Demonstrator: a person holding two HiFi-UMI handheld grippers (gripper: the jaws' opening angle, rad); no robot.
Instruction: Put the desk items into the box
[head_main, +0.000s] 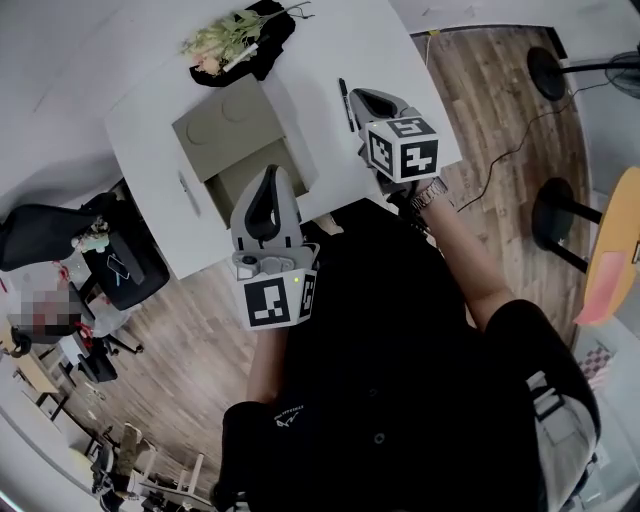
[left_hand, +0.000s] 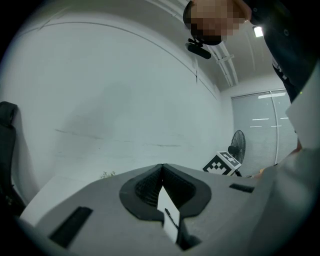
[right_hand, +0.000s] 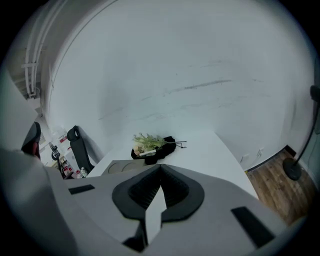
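An open cardboard box sits mid-table on the white desk. Behind it lie a bunch of pale flowers and a black cloth item. A black pen lies right of the box, and a thin grey pen lies on its left. My left gripper hovers over the box's near edge, shut and empty. My right gripper is beside the black pen, also shut on nothing. In the right gripper view the flowers and the box lie beyond the closed tips.
A black office chair stands left of the desk. Fan bases and a cable lie on the wooden floor at right. The left gripper view faces a bare wall, with the right gripper's marker cube and a fan at right.
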